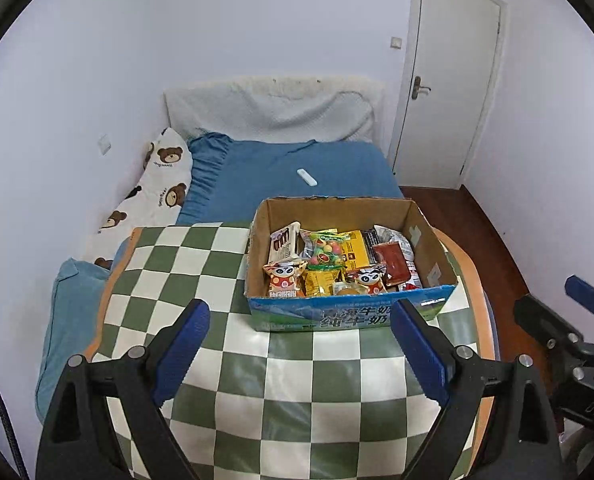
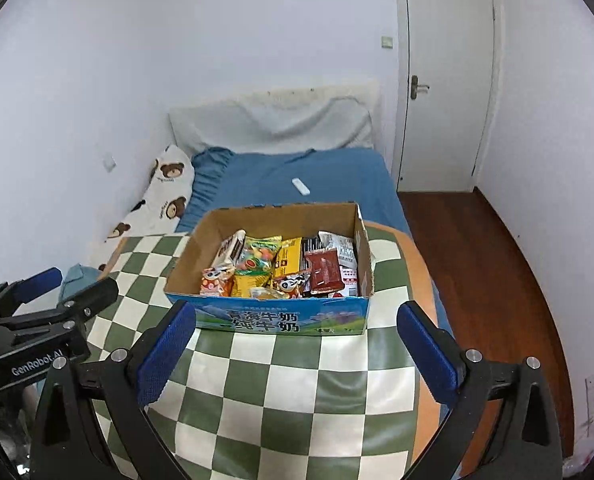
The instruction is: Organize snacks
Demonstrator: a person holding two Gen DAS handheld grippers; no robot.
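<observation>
An open cardboard box (image 1: 353, 314) with a blue printed front stands on a green-and-white checkered cloth (image 1: 289, 392); it also shows in the right wrist view (image 2: 281, 320). It is packed with several snack packets: orange panda bags (image 1: 283, 276), a yellow pack (image 1: 355, 250), a dark red pack (image 1: 395, 260) (image 2: 327, 270). My left gripper (image 1: 301, 356) is open and empty, short of the box front. My right gripper (image 2: 297, 354) is open and empty, also short of the box.
The checkered cloth (image 2: 297, 392) covers a round table beside a bed with a blue sheet (image 1: 297, 172). A white remote (image 1: 307, 177) lies on the bed. A bear-print pillow (image 1: 165, 184) lies at the left. A white door (image 1: 449, 80) and wooden floor (image 2: 489, 272) are at the right.
</observation>
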